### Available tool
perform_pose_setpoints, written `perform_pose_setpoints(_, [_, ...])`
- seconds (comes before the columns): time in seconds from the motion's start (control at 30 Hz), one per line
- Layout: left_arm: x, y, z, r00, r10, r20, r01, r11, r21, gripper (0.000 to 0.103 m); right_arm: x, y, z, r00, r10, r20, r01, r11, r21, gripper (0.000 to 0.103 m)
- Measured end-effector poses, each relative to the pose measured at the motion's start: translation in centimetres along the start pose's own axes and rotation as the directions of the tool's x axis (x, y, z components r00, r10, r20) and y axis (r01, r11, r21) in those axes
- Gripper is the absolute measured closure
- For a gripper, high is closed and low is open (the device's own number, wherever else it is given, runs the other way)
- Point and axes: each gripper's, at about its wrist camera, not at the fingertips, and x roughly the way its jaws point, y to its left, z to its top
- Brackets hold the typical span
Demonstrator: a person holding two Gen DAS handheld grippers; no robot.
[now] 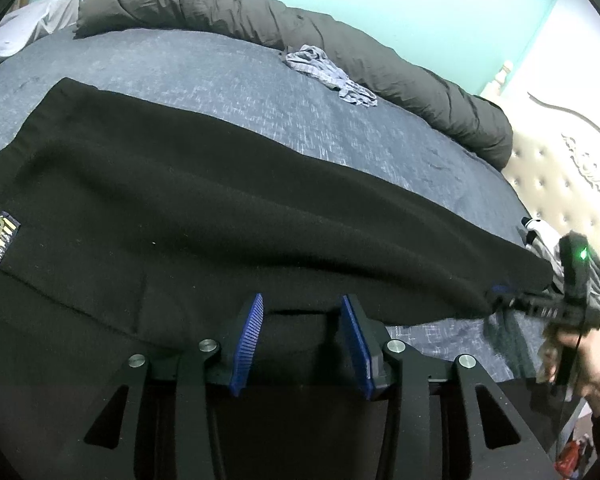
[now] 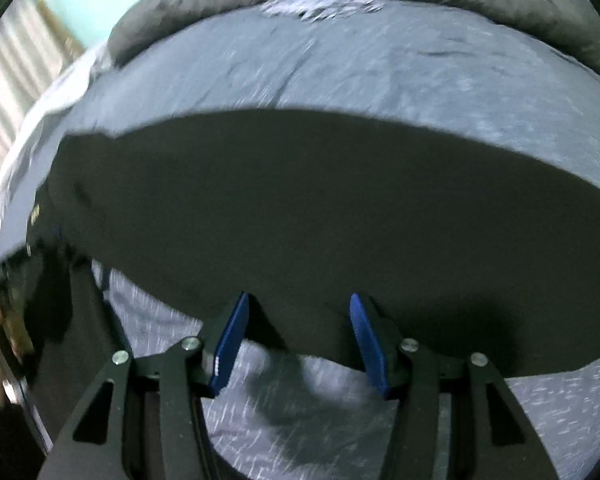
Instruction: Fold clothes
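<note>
We look along both grippers at a black garment (image 1: 220,200) spread flat across a bed (image 1: 228,76) covered in a mottled blue-grey sheet. In the left wrist view our left gripper (image 1: 302,312) sits at six o'clock with its blue-padded jaws parted to a middling gap; the garment's near edge lies between them, and the pads do not press on it. A small woven label (image 1: 0,240) shows on the cloth at nine o'clock. At four o'clock a hand (image 1: 580,356) holds our right gripper (image 1: 500,294) at the garment's far corner. A crumpled striped cloth (image 1: 328,76) lies at one o'clock, just beside a rolled dark grey duvet (image 1: 260,12) along the far side. In the blurred right wrist view the jaws stand apart over the garment's near edge, with no cloth pinched
</note>
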Motion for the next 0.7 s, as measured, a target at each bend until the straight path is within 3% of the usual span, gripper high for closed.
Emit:
perform_pose_setpoints(0.23, [-0.3, 0.2, 0.1, 1.000, -0.007, 0.005, 0.007, 1.000, -0.008, 0.058, -0.5, -0.4, -0.5, 0.998, 0.028, -0.048, -0.028, 1.000, 0.012, 0.062])
perform_pose_setpoints(0.4, [-0.4, 0.3, 0.1, 1.000, -0.010, 0.006, 0.011, 1.000, -0.007, 0.058, -2.7, -1.5, 1.7, 0.995, 0.038, 0.089, -0.048, 0.993, 0.107, 0.062])
perform_pose_setpoints(0.5, [-0.4, 0.3, 0.1, 1.000, -0.010, 0.005, 0.010, 1.000, -0.004, 0.058, -1.7, -1.2, 3.2, 0.992, 0.076, 0.104, -0.090, 0.986, 0.142, 0.062])
perform_pose_setpoints(0.7, [-0.5, 0.8, 0.2, 1.000, -0.008, 0.008, 0.008, 1.000, -0.010, 0.058, 1.9, 2.6, 3.6, 0.994, 0.107, 0.024, -0.108, 0.992, 0.071, 0.062])
